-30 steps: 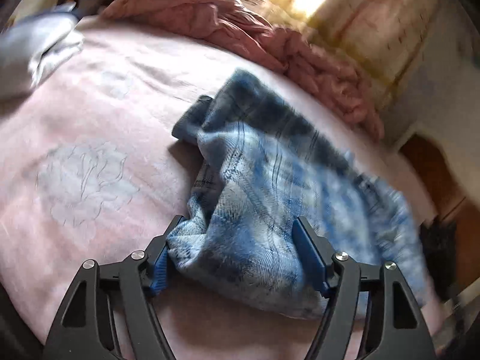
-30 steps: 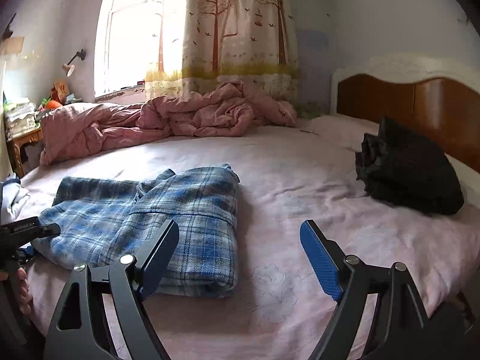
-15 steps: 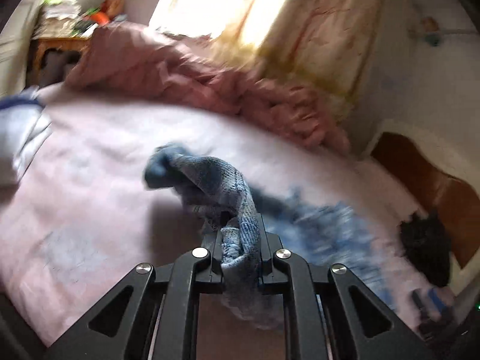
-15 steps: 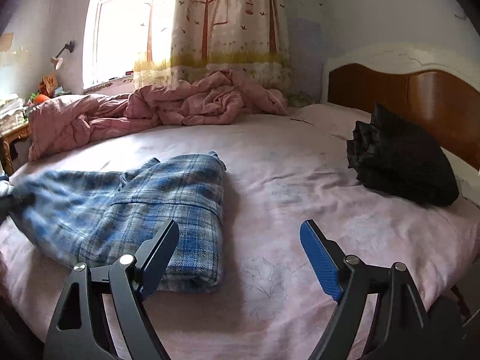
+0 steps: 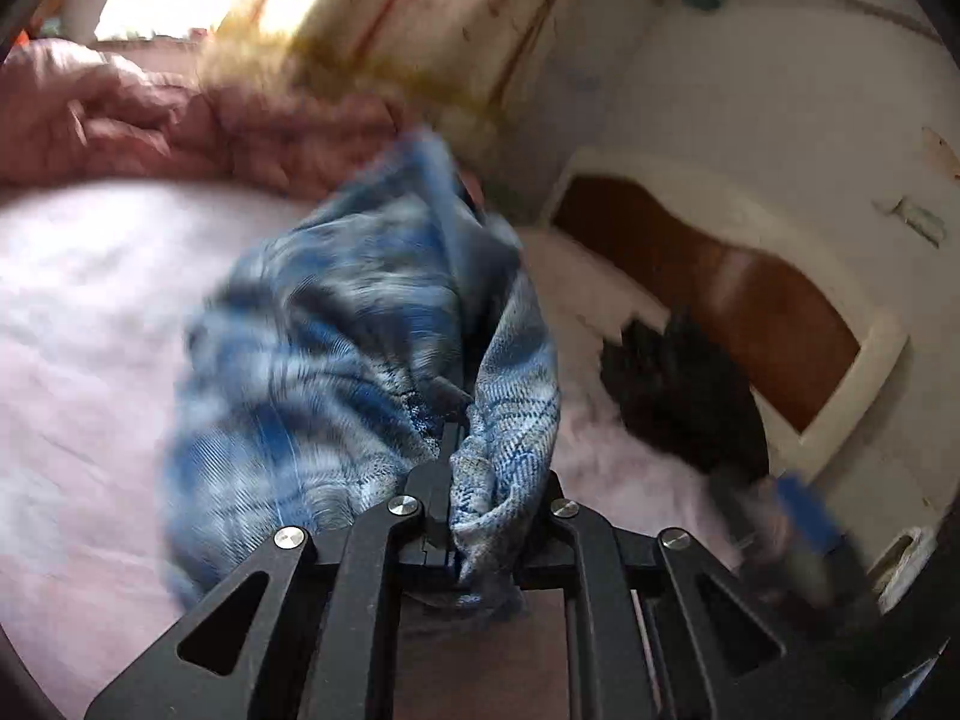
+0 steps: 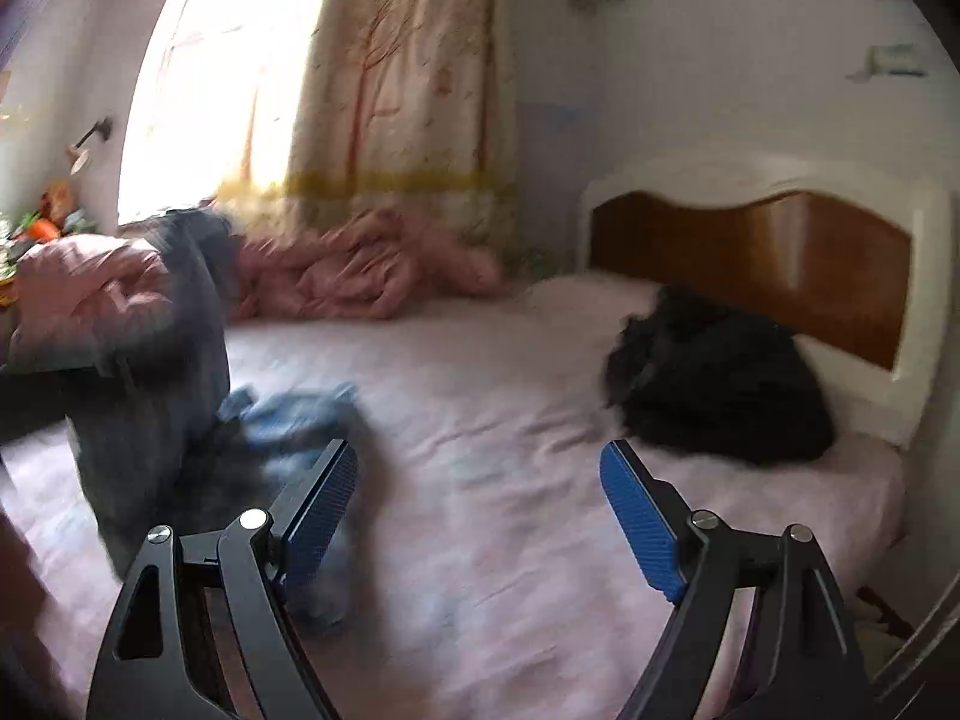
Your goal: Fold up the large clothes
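My left gripper [image 5: 451,450] is shut on the blue plaid garment [image 5: 336,372] and holds it lifted over the pink bed [image 5: 78,300]; the cloth bunches around the jaws and hangs blurred to the left. In the right wrist view the garment [image 6: 156,372] hangs at the left, its lower part [image 6: 288,414] trailing on the bed [image 6: 492,420]. My right gripper [image 6: 477,498] is open and empty above the sheet, right of the garment. It also shows blurred in the left wrist view [image 5: 798,516].
A folded black garment [image 6: 720,390] lies by the wooden headboard [image 6: 750,258]; it also shows in the left wrist view [image 5: 678,384]. A crumpled pink quilt [image 6: 372,276] lies along the far side under the curtain [image 6: 408,90].
My left gripper closed on the plaid garment and lifted it off the bed, swinging toward the headboard. The folded pile came apart. My right gripper stayed open and tilted up.
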